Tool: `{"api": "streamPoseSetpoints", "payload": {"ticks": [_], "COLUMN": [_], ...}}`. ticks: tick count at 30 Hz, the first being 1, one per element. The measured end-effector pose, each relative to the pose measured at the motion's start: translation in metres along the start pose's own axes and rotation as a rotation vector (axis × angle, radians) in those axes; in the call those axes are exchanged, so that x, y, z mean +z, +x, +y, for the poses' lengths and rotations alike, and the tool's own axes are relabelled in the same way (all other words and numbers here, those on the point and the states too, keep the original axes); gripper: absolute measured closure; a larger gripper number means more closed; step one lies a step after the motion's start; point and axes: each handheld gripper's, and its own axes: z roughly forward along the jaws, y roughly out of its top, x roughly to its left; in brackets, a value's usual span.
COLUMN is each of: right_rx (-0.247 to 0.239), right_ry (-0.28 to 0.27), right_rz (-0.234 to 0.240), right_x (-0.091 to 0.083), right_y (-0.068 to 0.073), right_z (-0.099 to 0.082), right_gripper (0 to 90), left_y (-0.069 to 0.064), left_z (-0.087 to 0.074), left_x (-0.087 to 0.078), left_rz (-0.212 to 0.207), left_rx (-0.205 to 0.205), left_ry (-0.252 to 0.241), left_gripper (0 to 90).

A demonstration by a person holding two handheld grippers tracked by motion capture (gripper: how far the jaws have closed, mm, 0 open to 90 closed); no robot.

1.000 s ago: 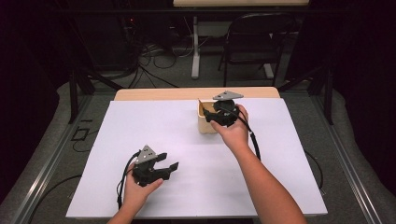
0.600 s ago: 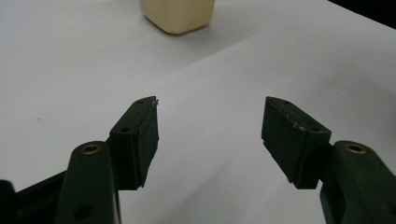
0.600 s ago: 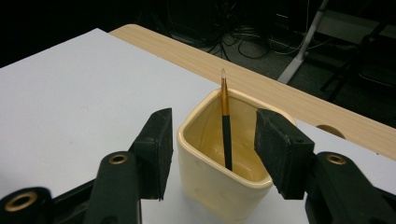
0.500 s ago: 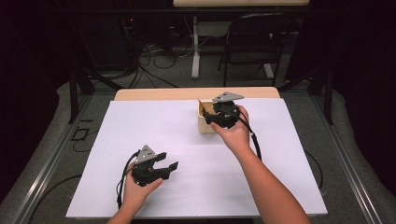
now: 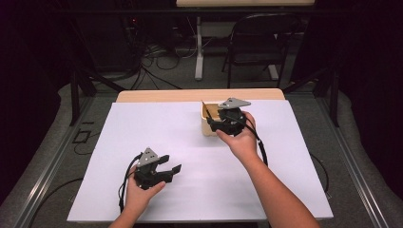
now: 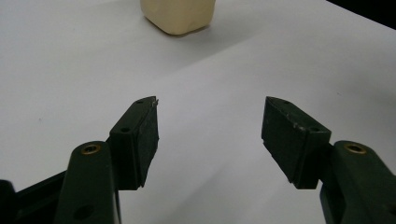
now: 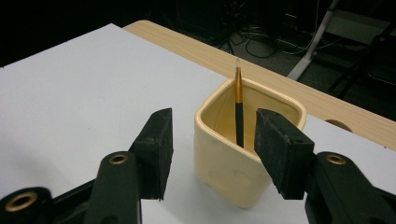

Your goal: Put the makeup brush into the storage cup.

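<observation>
Cream cup (image 7: 243,154): glazed, likely slippery and breakable, holding a thin brush (image 7: 238,109) upright. Right gripper (image 7: 212,154) is hovering beside it, jaws spread, grasping nothing; gripping across the cup's walls looks safest. Left gripper (image 6: 210,135) is resting released.

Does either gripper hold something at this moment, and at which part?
Nothing is held. The right gripper is open near the cup, pads off it. The left gripper is open over bare table.

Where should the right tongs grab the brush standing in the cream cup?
Probably on the brush just above the rim, at the gold band and upper black handle, coming from above. It leans nearly upright against the far wall of the cream cup, tip up, so only that top part is exposed. The right tongs are open beside the near wall.
</observation>
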Motion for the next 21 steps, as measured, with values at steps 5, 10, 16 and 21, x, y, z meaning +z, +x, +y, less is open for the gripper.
{"api": "streamPoseSetpoints", "payload": {"ticks": [5, 10, 16, 21], "right_rx": [0.004, -0.004, -0.007, -0.016], "right_ry": [-0.007, -0.005, -0.009, -0.014], "right_rz": [0.016, 0.017, 0.023, 0.030], "right_x": [-0.006, -0.010, -0.016, -0.022], "right_y": [0.002, 0.005, 0.007, 0.010], "right_z": [-0.003, -0.009, -0.017, -0.024], "right_gripper": [47.2, 47.2, 47.2, 47.3], "left_y": [0.000, 0.000, 0.000, -0.001], "left_z": [0.000, 0.000, 0.000, 0.000], "left_x": [0.000, 0.000, 0.000, 0.001], "left_rz": [-0.002, -0.002, -0.002, -0.002], "left_rx": [0.000, 0.001, 0.000, -0.002], "left_ry": [-0.001, 0.002, 0.003, 0.003], "left_gripper": [36.5, 36.5, 36.5, 36.5]}}
